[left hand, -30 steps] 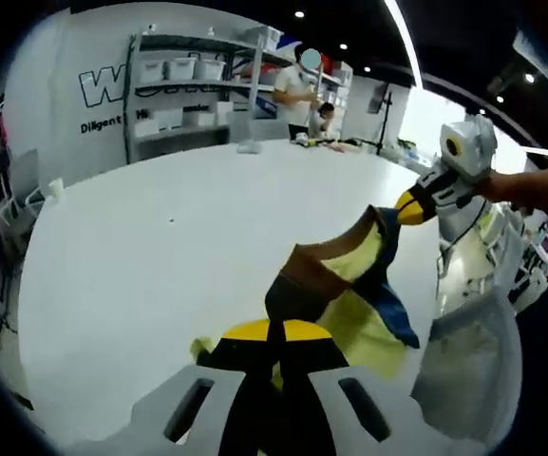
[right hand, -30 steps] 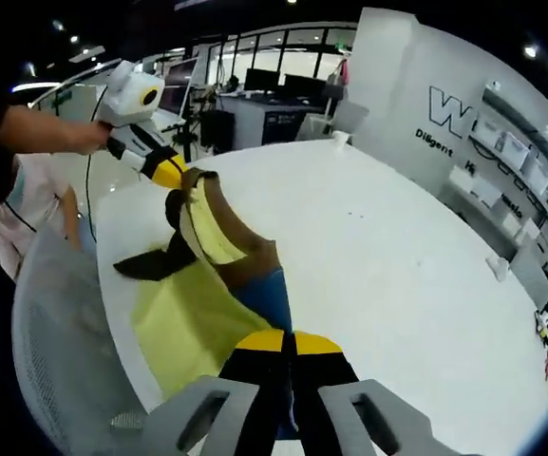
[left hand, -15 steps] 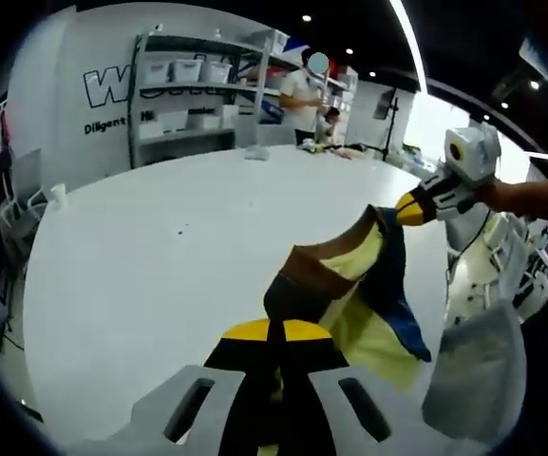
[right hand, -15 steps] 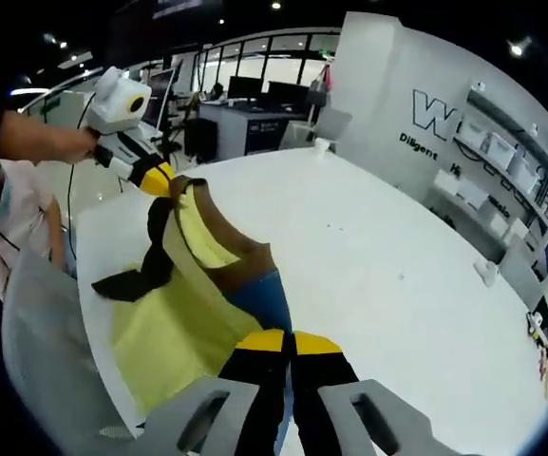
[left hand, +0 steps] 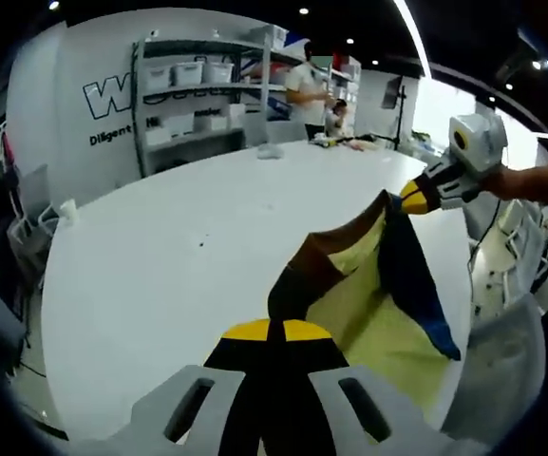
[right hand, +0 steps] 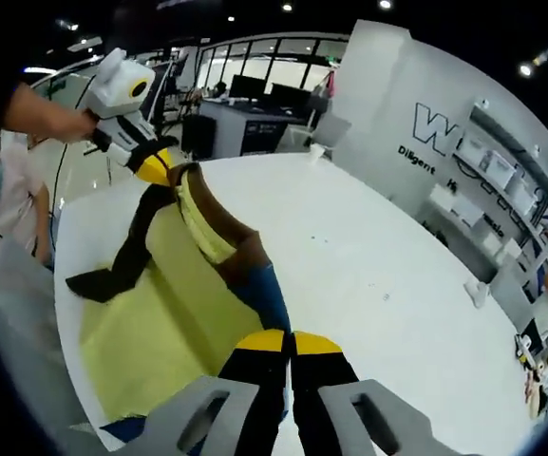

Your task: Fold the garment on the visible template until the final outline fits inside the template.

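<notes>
- the left hand-held gripper (left hand: 269, 332) is closed on 1 end of the garment (left hand: 368, 294); the right hand-held gripper (right hand: 288, 340) is pinching the other end.
- the garment hangs stretched between them, its long axis from gripper to gripper, over the near edge of the white desk (left hand: 188, 237).
- much bare desk lies on the far side, so the garment can probably go down there.
</notes>
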Demonstrator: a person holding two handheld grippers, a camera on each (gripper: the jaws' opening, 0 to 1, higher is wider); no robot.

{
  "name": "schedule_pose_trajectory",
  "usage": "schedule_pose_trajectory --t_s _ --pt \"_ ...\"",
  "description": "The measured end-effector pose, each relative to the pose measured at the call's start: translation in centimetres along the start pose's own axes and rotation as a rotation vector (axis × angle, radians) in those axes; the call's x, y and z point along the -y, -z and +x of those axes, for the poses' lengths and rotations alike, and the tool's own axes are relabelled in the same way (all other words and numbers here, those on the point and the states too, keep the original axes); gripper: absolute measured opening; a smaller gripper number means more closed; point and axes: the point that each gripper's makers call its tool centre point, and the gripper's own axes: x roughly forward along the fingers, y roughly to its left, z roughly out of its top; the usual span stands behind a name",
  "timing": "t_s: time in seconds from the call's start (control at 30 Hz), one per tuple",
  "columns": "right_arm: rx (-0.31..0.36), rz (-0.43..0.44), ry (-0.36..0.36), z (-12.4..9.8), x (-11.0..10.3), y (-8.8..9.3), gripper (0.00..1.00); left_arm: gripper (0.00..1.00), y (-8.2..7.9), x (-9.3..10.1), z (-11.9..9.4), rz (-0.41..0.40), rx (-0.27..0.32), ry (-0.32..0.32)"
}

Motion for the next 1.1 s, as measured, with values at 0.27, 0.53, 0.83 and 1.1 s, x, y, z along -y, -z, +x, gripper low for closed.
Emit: schedule_pose_trajectory --t_s 0.27,0.53,0.83,1.1 --pt "0.005 -0.007 0.016 1.4 1.6 0.2 0.0 0.03 -0.9 -1.2 2.0 -0.006 -0.002 -0.035" --pt "-0.004 -0.009 0.011 4.0 2.8 0.5 0.0 0.03 -0.4 -2.9 4.0 -0.001 -0.043 -0.071" --pt "0.011 0.076 0.004 6.8 3.7 1.3 0.0 0.03 0.2 -5.9 7.1 -0.021 -0.074 -0.119" --pt "-0.01 0.131 0.05 9.2 5.1 2.1 0.0 0.03 0.0 -6.8 9.3 0.066 -0.099 -0.144"
